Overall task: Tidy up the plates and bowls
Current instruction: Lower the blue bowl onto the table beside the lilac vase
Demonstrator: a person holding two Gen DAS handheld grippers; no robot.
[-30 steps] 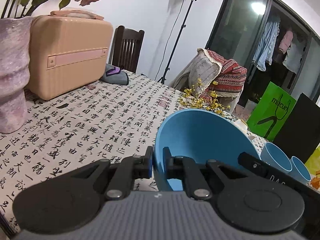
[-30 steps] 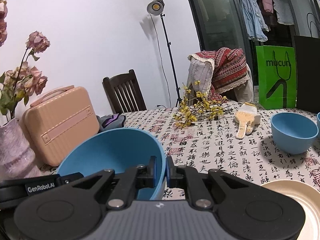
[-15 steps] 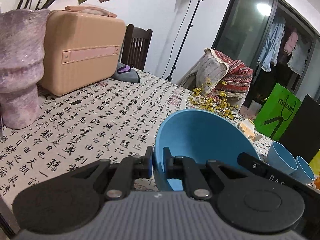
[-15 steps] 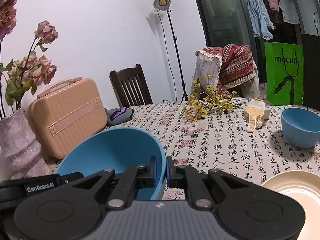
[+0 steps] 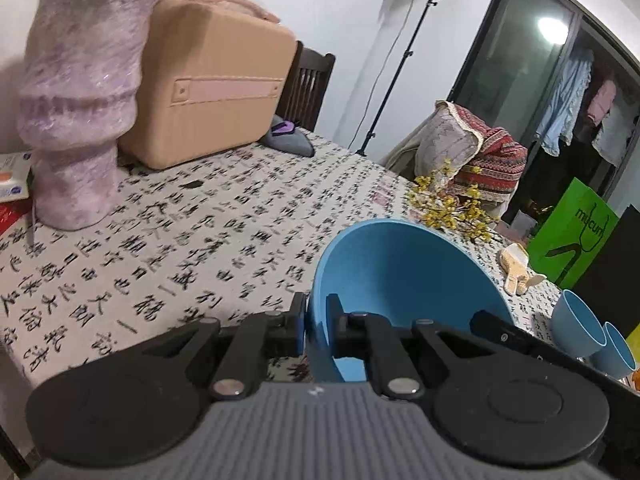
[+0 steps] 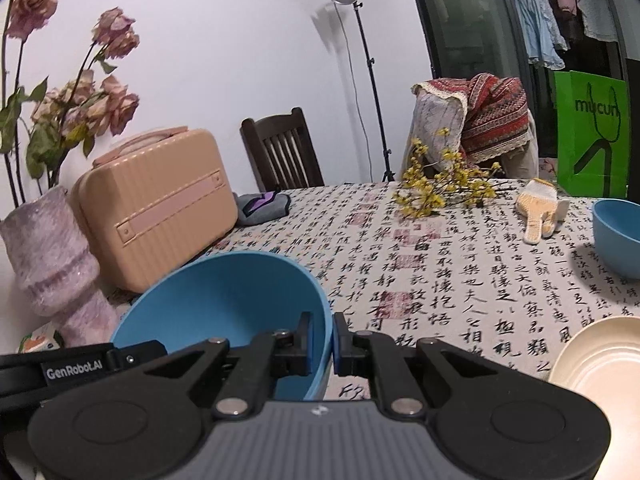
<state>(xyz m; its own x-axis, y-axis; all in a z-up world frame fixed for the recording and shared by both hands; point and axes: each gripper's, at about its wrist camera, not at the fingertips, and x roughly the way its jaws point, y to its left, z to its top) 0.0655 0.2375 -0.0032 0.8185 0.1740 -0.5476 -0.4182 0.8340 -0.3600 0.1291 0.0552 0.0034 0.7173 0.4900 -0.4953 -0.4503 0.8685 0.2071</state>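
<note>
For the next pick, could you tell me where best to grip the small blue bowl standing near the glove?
Take the small blue bowl by its thin rim, from above: it stands upright and open, so one jaw can slip inside, one outside, as both grippers already hold the large blue bowl.

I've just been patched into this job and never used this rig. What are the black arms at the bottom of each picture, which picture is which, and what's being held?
No robot here: a person holds a two-finger gripper in each hand, with a camera looking along its fingers. The left-wrist picture shows the left gripper; the right-wrist picture shows the right gripper. Both are clamped on opposite rims of one big blue bowl. On the calligraphy tablecloth sit a peach case, a purple vase, yellow flowers, a glove, a smaller blue bowl and a cream plate.
</note>
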